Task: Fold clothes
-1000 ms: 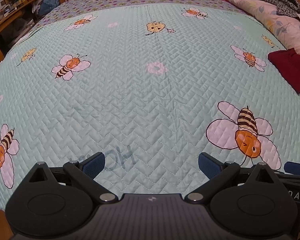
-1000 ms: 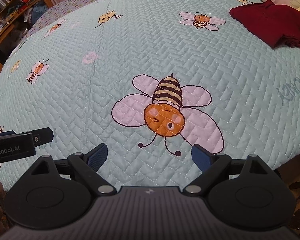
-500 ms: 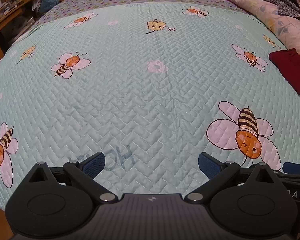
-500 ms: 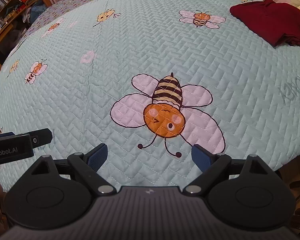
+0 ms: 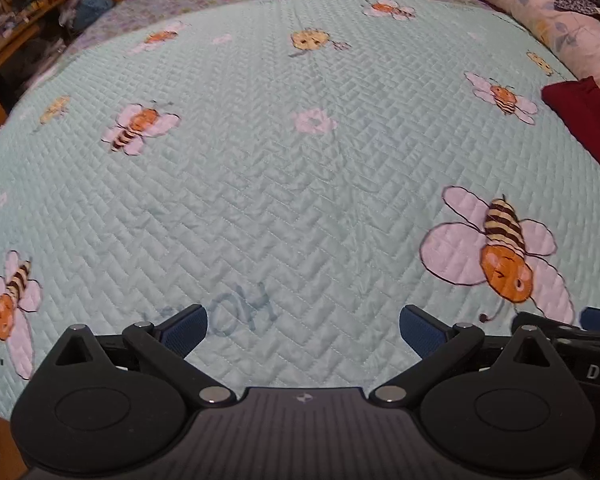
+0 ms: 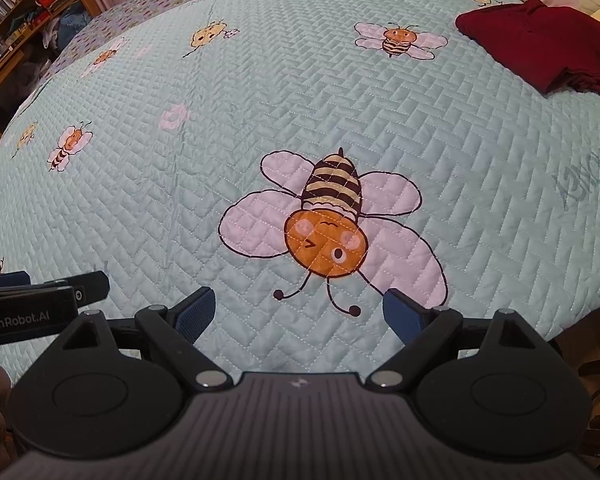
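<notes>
The dark red garment (image 6: 540, 46) lies on the bed (image 6: 180, 200), far from me, at the right side near the pillows. It is already folded into a flat, thick packet with several layers, and I can see the stacked edges at its near right end. One small corner stands up at the far edge. It rests on the light green quilt, just beside a printed bee. In my left view only its left part (image 5: 584, 116) shows.
</notes>
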Available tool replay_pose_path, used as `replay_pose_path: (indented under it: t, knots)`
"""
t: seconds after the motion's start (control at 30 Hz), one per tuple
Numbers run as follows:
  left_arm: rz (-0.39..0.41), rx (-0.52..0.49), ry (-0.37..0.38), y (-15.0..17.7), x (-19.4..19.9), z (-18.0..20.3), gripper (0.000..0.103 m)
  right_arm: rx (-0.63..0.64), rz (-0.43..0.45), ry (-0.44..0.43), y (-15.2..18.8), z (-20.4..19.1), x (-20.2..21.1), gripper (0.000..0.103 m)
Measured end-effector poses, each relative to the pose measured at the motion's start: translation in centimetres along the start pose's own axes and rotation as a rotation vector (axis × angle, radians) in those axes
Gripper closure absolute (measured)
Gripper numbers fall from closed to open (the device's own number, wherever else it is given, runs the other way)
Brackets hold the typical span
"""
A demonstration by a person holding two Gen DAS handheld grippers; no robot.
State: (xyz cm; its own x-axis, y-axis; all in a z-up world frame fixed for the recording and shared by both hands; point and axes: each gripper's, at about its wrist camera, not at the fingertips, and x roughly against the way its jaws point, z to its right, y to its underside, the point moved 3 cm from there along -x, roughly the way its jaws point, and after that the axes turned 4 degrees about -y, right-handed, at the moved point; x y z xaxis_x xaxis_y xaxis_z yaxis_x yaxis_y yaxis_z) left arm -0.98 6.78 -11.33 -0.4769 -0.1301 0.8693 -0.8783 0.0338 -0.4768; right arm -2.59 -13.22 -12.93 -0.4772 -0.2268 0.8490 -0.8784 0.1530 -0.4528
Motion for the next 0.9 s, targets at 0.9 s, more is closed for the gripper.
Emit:
replay_pose_path:
  t: [0.9]
  knots:
    - [0.183, -0.074, 0.083, 0.8, 3.5, 2.3, 0.005, -0.027, 0.019, -0.013, 0.3, 0.6, 0.6, 0.012]
